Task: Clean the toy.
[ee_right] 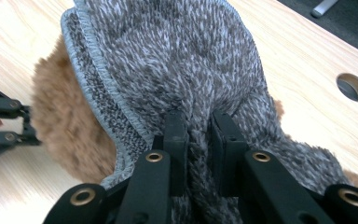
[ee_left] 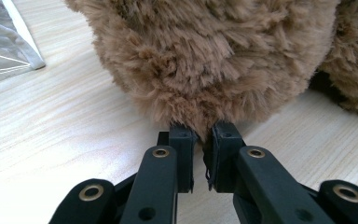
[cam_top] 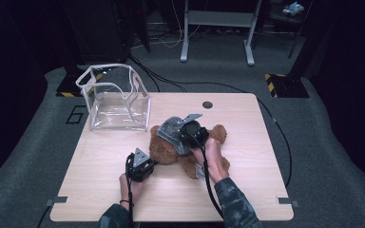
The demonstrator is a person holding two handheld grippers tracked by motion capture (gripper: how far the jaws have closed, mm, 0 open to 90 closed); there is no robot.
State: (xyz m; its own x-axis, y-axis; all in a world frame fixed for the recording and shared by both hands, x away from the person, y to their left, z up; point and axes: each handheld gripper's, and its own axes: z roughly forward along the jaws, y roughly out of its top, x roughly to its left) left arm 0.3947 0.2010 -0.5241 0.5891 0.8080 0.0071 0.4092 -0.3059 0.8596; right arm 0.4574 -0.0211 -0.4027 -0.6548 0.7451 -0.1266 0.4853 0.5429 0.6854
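Observation:
A brown teddy bear (cam_top: 197, 153) lies mid-table with a grey knitted hat (cam_top: 172, 130) over its head. My left gripper (cam_top: 148, 164) is at the bear's near left side, shut on a tuft of its fur (ee_left: 204, 133); the bear (ee_left: 205, 56) bulks right in front of it. Above the head, my right gripper (cam_top: 186, 135) is shut on a fold of the hat (ee_right: 168, 60), the knit pinched between its jaws (ee_right: 199, 135). Brown fur (ee_right: 60, 121) shows under the hat's edge, with the left gripper's fingers (ee_right: 9, 122) at the far left.
A clear plastic box (cam_top: 115, 97) with a white frame stands open at the table's back left corner; its wall (ee_left: 2, 44) is near the left gripper. A round cable hole (cam_top: 207, 104) sits by the far edge. Bare wood (cam_top: 100, 190) lies in front.

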